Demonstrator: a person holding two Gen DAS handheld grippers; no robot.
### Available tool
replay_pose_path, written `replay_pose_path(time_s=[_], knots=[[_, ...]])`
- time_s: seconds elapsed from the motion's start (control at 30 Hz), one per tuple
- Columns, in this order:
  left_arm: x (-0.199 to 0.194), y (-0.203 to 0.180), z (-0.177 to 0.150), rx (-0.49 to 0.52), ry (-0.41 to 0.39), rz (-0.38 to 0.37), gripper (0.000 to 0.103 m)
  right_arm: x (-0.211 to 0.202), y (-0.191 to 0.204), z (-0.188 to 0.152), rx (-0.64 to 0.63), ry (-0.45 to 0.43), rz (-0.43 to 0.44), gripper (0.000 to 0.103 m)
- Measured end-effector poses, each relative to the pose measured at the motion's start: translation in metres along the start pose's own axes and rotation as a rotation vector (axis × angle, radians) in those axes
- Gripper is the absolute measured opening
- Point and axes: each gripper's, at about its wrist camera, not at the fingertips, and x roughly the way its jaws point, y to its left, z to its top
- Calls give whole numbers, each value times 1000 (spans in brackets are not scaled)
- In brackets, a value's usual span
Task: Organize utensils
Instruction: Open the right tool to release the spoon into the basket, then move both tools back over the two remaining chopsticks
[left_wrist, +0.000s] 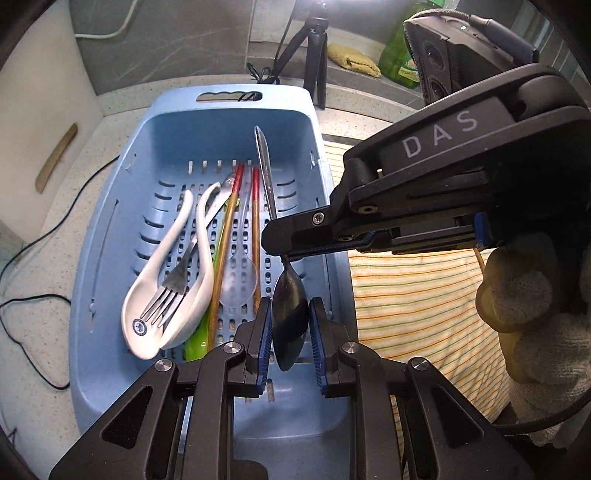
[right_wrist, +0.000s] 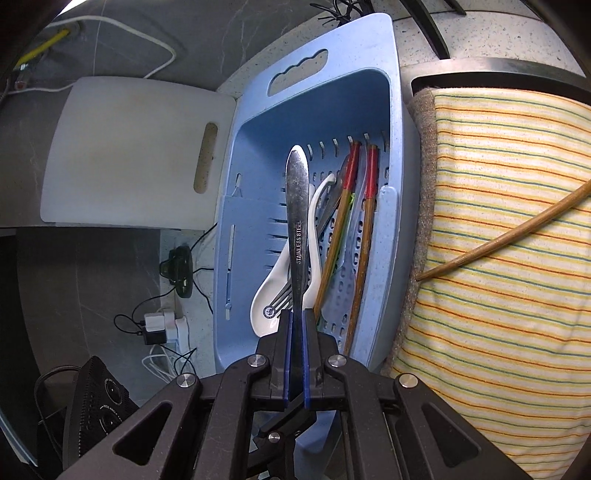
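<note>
Basket of utensils sits beside the striped cloth; right gripper clamps the steel spoon handle, left gripper pinches its bowl — lower level, release together

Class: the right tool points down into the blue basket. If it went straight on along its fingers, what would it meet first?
Probably the white spoon and fork in the basket, just beyond the right tool; depth is unclear.

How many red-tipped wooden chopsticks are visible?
3: two red-tipped wooden chopsticks lie side by side inside the blue plastic basket; one rests on the striped cloth.
</note>
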Motion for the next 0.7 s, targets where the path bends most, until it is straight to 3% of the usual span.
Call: replay_pose_path(time_s=[0.33,0.7], knots=[[6,1,-1,-7,10,12,18,-8,4,0,-41,-19,-23,7],[-19,-6,-4,-27,-55,40,18,-47,-4,-17,-130,-78,-37,11]])
